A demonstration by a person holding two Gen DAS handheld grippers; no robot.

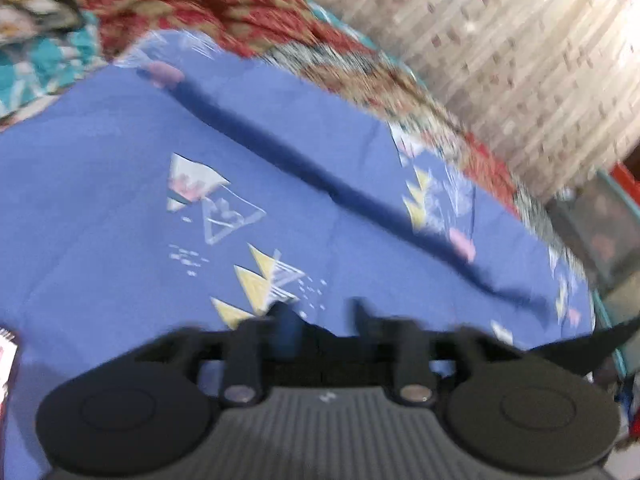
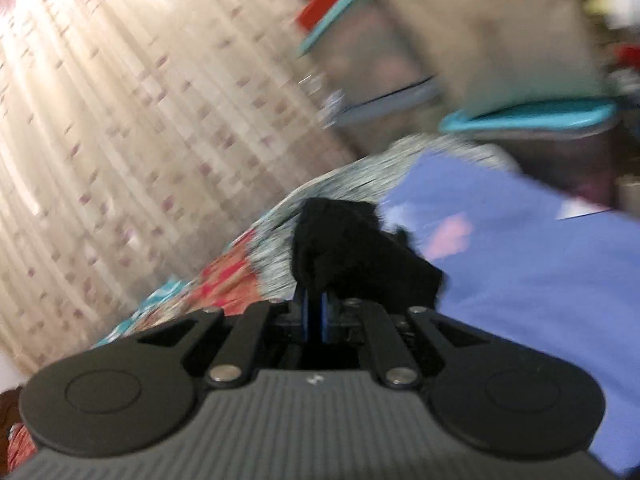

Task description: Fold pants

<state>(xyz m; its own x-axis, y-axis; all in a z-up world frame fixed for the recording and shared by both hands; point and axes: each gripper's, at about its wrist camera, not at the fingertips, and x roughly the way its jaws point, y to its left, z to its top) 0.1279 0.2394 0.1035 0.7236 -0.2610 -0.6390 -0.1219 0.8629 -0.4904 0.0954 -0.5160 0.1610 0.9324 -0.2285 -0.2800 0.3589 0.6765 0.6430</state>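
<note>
The pants are black fabric. In the right wrist view my right gripper (image 2: 314, 298) is shut on a bunched fold of the black pants (image 2: 352, 244), held above a blue bedsheet (image 2: 540, 280). In the left wrist view my left gripper (image 1: 320, 320) has its fingers apart, low over the blue sheet (image 1: 120, 208); a strip of black pants (image 1: 592, 344) stretches from behind the gripper to the right edge. Whether the left fingers pinch that fabric is hidden by blur. Both views are motion-blurred.
The blue sheet has triangle prints (image 1: 256, 280). A red floral blanket (image 1: 208, 4) lies bunched at the bed's far side. A pale curtain (image 2: 120, 120) hangs behind. Teal-rimmed containers (image 2: 532, 116) stand beside the bed.
</note>
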